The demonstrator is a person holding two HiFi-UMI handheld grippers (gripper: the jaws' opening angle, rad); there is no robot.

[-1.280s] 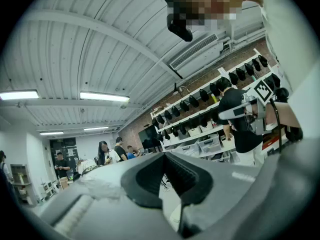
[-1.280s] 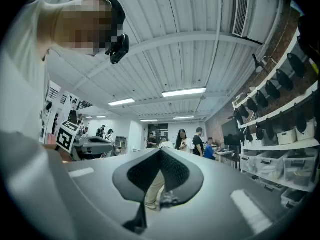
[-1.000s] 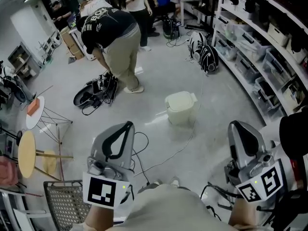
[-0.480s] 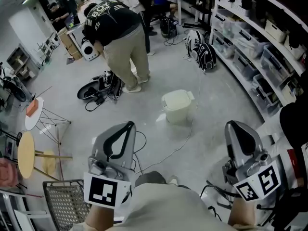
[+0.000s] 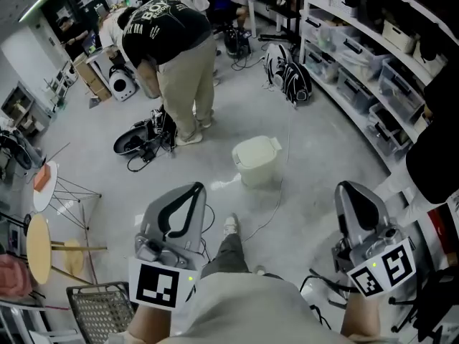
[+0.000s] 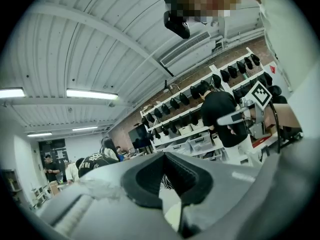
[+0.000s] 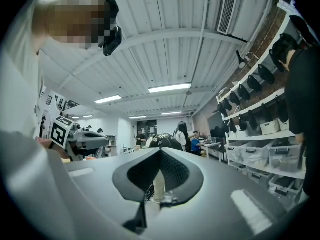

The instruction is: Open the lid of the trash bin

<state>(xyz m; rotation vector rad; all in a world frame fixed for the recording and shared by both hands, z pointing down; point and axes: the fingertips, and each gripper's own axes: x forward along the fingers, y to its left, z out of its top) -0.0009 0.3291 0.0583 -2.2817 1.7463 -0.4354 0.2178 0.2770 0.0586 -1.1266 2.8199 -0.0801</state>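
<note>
Left gripper (image 5: pixel 192 187) at lower left, right gripper (image 5: pixel 346 187) at lower right. Both have jaws closed tip to tip, with nothing between them. Trash bin (image 5: pixel 254 160) stands on the floor at frame centre, lid down, well apart from both grippers. It sits slightly further left in frame than half a second ago. New since then: wearer's shoe (image 5: pixel 229 224) stepped forward between the grippers. Bent-over person (image 5: pixel 172 49) at upper left, shifted little.
</note>
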